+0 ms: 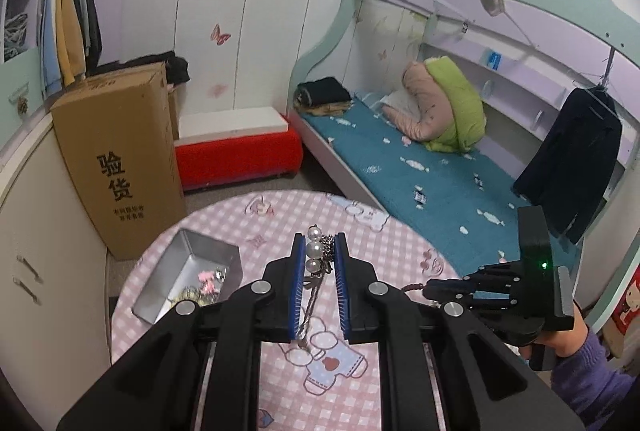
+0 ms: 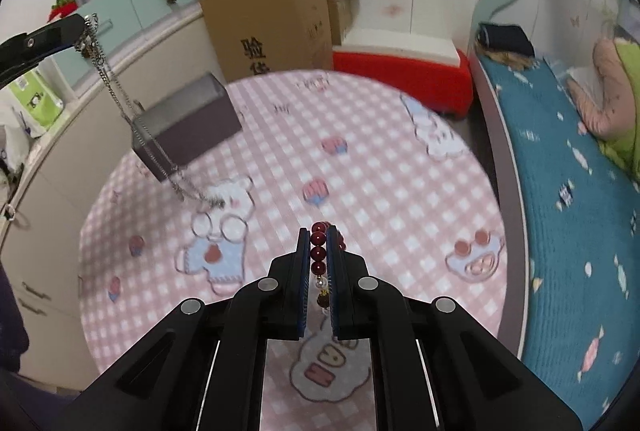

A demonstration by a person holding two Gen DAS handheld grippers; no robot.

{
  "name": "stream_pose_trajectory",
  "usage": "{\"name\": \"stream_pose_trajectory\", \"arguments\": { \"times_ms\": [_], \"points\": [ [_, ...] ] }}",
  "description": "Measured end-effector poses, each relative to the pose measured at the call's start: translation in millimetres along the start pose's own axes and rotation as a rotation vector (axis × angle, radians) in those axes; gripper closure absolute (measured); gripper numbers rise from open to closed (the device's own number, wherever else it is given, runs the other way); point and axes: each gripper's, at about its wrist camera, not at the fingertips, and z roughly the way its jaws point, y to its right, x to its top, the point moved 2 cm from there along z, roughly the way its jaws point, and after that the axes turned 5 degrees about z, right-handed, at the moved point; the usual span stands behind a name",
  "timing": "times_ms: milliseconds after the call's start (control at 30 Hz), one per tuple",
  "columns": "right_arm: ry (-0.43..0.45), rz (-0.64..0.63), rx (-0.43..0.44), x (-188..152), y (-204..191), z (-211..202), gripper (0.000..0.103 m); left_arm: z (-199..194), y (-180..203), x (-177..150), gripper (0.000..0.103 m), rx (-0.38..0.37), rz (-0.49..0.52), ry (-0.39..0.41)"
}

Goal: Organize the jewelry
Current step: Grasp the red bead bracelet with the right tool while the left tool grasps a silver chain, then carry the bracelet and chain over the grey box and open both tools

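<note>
My left gripper [image 1: 320, 245] is shut on a pearl and silver chain necklace [image 1: 314, 255], held above the round table. From the right wrist view the same necklace's chain [image 2: 116, 91] hangs down from the left gripper's fingers [image 2: 60, 29], its lower end trailing on the table near the tin. My right gripper [image 2: 319, 235] is shut on a dark red bead bracelet [image 2: 319, 251], lifted over the table. A grey metal tin [image 1: 192, 271] sits at the table's left side with small jewelry pieces inside; its outer wall [image 2: 188, 119] faces the right wrist camera.
The round table [image 2: 380, 191] has a pink checked cloth with cartoon prints. A tall cardboard box [image 1: 116, 155] stands behind the tin beside a cabinet. A red bench [image 1: 240, 155] and a bed with a blue cover [image 1: 420, 183] lie beyond the table.
</note>
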Motion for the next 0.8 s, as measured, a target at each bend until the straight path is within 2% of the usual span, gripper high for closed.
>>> {"name": "stream_pose_trajectory", "arguments": {
  "times_ms": [267,500,567,600,800],
  "points": [
    [0.060,-0.053,0.052,43.7,-31.8,-13.8,0.094,-41.4,0.3,39.3,0.090,-0.017,0.043,0.087],
    [0.091,-0.097,0.123,98.7,-71.9,-8.5,0.094,-77.8,-26.1,86.4,0.090,0.042,0.042,0.154],
    [0.099,-0.118,0.134,112.0,-87.5,-4.4,0.094,-82.2,-36.0,94.7,0.091,0.058,0.037,0.155],
    [0.096,-0.130,0.142,118.2,-95.4,-1.1,0.094,-82.6,-42.2,98.5,0.103,0.065,0.031,0.152],
    [0.070,-0.177,0.174,143.8,-135.2,26.5,0.094,-72.3,-73.0,104.2,0.103,0.083,0.003,0.116]
  ]
}}
